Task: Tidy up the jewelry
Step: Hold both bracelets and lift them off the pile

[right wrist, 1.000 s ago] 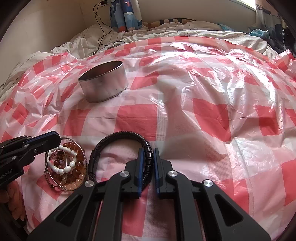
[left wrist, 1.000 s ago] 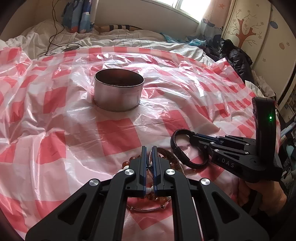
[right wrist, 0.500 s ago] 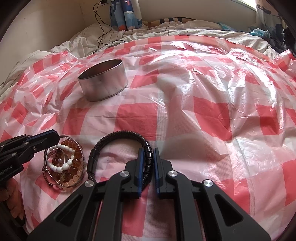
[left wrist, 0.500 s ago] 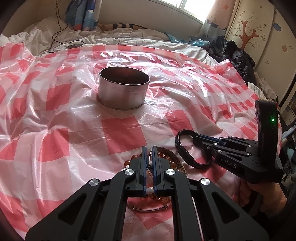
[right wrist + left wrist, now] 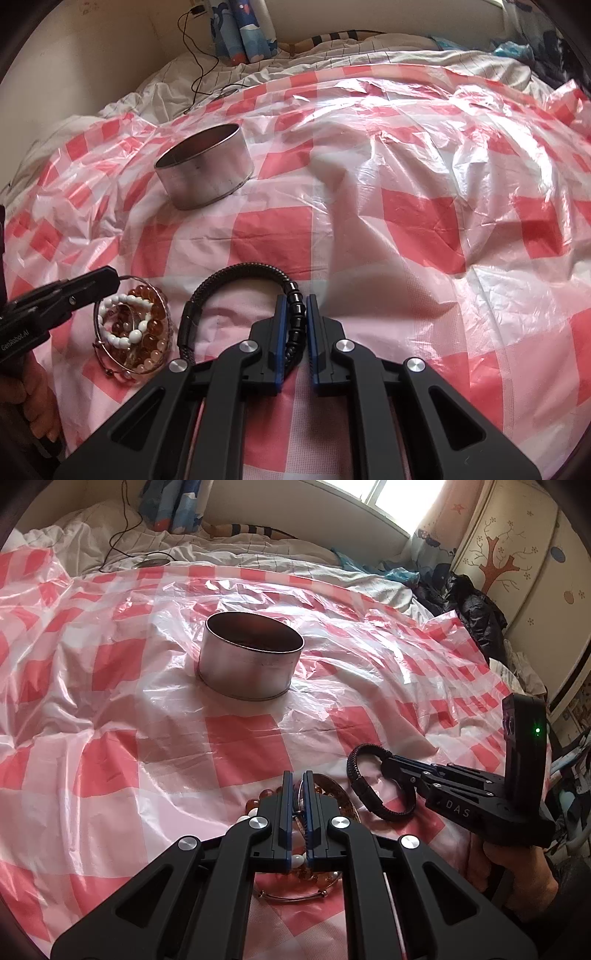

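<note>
One tin (image 5: 251, 664), several bracelets (image 5: 133, 332)

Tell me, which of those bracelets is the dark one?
The black braided bracelet, held by the right gripper. The others, white beads and amber beads, lie heaped at the left gripper.

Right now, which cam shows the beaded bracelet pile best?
Right wrist: the beaded bracelet pile lies in full view beside the left gripper. In the left wrist view, that gripper's own fingers hide most of it.
</note>
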Tool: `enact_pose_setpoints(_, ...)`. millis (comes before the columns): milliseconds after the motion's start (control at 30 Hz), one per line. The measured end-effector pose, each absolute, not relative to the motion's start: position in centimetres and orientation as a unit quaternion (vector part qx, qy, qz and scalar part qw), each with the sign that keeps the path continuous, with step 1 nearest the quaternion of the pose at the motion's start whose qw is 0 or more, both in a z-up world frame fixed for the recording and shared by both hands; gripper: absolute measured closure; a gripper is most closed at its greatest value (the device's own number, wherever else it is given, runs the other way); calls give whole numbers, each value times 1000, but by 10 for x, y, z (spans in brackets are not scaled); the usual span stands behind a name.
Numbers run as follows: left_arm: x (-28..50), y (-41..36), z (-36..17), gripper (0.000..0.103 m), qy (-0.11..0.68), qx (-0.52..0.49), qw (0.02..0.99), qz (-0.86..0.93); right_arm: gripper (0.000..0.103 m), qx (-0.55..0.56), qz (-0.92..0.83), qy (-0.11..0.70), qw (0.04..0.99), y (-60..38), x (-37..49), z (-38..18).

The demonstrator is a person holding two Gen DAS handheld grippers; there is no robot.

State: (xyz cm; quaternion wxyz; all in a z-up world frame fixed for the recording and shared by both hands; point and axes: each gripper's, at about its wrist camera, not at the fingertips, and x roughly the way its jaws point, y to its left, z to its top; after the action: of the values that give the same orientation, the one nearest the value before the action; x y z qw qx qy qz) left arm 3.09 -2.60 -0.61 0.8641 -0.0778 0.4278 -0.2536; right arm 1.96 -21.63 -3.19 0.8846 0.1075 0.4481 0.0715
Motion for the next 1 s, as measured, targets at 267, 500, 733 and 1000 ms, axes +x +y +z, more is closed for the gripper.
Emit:
enact_pose_setpoints(267,34,-16,-6,99,429,-116,858,-258,92,163,100,437,879,-222,19,-22)
enact_pose_setpoints(500,39,-11,-14,99,442,-130,850,-255,91,134,101,405,899,-213,12,-2)
enact_pose_setpoints(733,37,-31,-19,99,457,-45,854,-243,91,89,85,410,904,-205,13,-3)
enact_pose_setpoints(1000,33,-46,-20,87,456,23,856,-242,90,82,71,440,892,-206,19,-17)
